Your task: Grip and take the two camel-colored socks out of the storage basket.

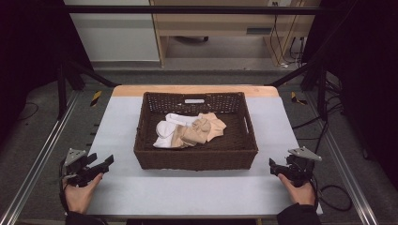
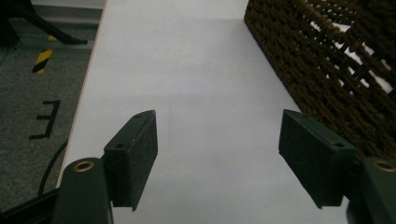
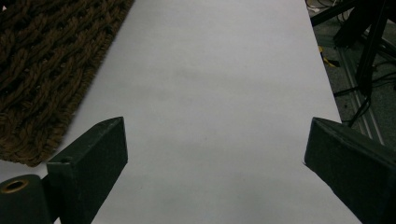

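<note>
Black, matte, block-shaped pads on the left tool (image 1: pixel 101 165), spread wide over bare desk with nothing between; same on the right tool (image 1: pixel 273 166), pads parted and empty. Pale grey, smooth desk (image 1: pixel 117 131) cover beneath both, wooden edge at the far side. Just beside each tool, well apart from one another, dark brown woven basket (image 1: pixel 195 157), rectangular, coarse plaited walls, small white label (image 1: pixel 194 101) on the far wall, writing too small to read. Inside, soft crumpled white socks (image 1: pixel 166 129) touching beige socks (image 1: pixel 202 129). Open strips of desk left and right of the basket. Black "E" mark (image 2: pixel 46 119) on the grey floor by the left edge.
</note>
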{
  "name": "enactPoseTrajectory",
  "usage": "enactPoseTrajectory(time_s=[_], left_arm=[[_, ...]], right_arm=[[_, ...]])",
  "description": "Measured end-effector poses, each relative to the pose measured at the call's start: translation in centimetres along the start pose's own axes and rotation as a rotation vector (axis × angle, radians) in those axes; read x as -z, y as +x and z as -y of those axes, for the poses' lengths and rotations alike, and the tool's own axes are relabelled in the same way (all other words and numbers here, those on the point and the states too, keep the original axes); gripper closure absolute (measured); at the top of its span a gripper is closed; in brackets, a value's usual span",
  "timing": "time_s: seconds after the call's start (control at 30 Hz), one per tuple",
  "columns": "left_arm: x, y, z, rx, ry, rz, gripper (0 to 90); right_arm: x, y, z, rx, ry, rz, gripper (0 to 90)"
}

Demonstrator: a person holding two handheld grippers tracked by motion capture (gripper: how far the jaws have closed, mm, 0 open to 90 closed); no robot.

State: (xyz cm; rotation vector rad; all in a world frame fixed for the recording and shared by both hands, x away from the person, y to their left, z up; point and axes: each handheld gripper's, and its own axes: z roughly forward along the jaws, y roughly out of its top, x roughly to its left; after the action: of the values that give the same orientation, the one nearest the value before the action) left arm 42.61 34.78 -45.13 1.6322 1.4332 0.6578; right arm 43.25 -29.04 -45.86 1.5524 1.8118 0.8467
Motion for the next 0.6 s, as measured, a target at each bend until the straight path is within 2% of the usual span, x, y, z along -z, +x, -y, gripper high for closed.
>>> enactPoseTrajectory(time_s=[0.27,0.43,0.6], left_arm=[[0.6,-0.2,-1.5,0.002,-0.057,0.025,28.8],[0.9,-0.2,-2.8,-0.003,-0.088,0.06,30.7],[1.2,-0.4,-4.0,-0.002,-0.114,0.058,33.0]], right_arm=[[0.2,0.1,-0.2,-0.017,-0.01,-0.015,6.0],[0.2,0.1,-0.1,-0.014,-0.013,-0.004,5.5],[0.2,0.1,-0.1,-0.016,-0.015,-0.016,5.5]])
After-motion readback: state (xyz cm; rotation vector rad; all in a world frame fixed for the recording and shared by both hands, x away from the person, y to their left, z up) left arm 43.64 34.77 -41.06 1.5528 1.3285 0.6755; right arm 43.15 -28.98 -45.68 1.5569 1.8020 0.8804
